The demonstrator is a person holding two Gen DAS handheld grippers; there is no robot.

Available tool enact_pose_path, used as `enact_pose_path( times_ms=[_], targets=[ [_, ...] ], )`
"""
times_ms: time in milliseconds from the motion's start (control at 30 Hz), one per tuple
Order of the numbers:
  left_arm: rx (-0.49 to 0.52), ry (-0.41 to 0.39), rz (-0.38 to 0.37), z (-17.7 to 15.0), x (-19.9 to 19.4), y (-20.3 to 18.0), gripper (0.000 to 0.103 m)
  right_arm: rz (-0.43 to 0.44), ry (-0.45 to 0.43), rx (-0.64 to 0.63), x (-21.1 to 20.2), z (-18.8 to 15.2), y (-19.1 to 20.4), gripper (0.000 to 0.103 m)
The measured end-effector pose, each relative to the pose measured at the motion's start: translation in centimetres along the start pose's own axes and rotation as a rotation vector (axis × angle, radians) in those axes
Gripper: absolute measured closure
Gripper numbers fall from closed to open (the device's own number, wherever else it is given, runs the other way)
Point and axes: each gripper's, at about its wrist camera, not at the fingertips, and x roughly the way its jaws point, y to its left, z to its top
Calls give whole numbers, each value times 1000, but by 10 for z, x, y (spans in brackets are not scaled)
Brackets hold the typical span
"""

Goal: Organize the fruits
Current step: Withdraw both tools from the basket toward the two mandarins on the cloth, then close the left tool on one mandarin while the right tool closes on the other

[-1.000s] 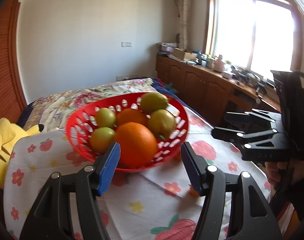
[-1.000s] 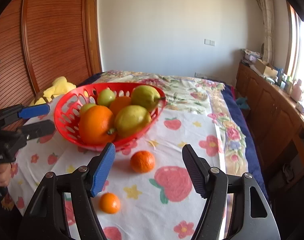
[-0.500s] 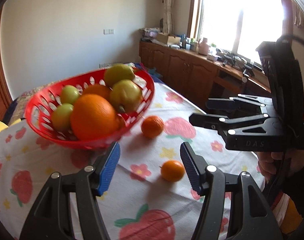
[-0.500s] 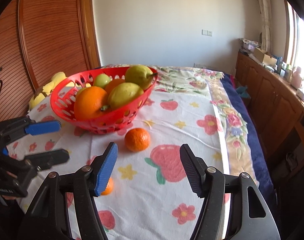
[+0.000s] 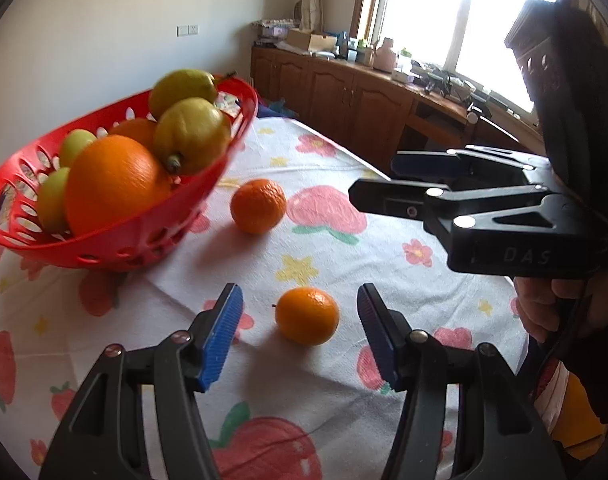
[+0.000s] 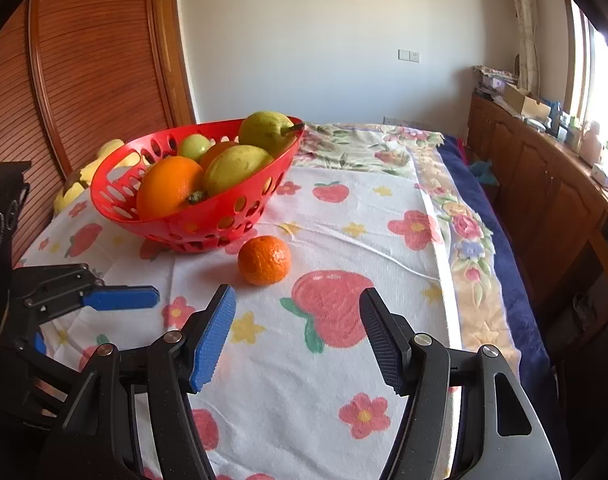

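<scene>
My left gripper [image 5: 299, 332] has been narrowing its jaws and now brackets the smaller mandarin [image 5: 307, 315] on the cloth in front of the red basket [image 5: 115, 240], blue pads apart, not yet pressing. The bigger mandarin [image 6: 264, 260] sits just beside the basket's base, ahead of my right gripper [image 6: 297, 334], whose jaws stand apart and empty. Basket's already piled with fruit, so I reckon only these two remain.
</scene>
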Motion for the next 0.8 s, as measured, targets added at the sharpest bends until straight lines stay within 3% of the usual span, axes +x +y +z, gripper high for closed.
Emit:
enact_pose_path(
  times_ms=[267, 533, 800],
  targets=[
    [-2, 46, 0, -3, 14, 2, 46, 8, 17, 1, 7, -4, 0, 37],
    [-4, 88, -27, -5, 28, 1, 63, 26, 41, -1, 19, -3, 1, 40],
    [1, 56, -17, -4, 8, 7, 64, 42, 67, -16, 35, 3, 1, 42]
  ],
)
